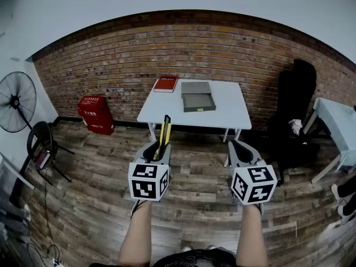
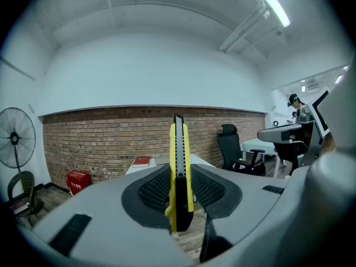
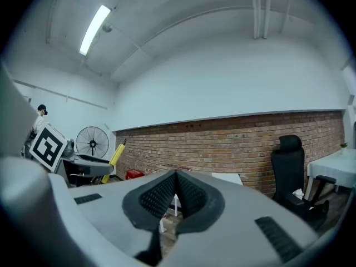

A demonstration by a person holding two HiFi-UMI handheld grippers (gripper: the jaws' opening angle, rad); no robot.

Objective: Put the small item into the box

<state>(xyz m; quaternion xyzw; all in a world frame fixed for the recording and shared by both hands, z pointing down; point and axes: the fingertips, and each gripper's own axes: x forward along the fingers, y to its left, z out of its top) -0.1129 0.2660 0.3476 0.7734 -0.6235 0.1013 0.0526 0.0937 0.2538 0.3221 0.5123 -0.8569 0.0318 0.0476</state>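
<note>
A yellow utility knife (image 1: 164,132) stands upright between the jaws of my left gripper (image 1: 157,145), which is shut on it. In the left gripper view the knife (image 2: 179,166) is pinched between the black pads (image 2: 153,191). My right gripper (image 1: 238,145) is shut with nothing in it, and its pads (image 3: 161,193) meet at the tips. Both grippers hang over the wooden floor, well short of the white table (image 1: 225,109). An open grey box (image 1: 198,102) lies on that table with its lid (image 1: 196,88) behind it.
A red book (image 1: 166,83) lies on the table's far left corner. A red crate (image 1: 95,114) and a standing fan (image 1: 16,100) are at the left, with a small black chair (image 1: 43,143) nearer. At the right stand a black office chair (image 1: 295,102) and another table (image 1: 339,121).
</note>
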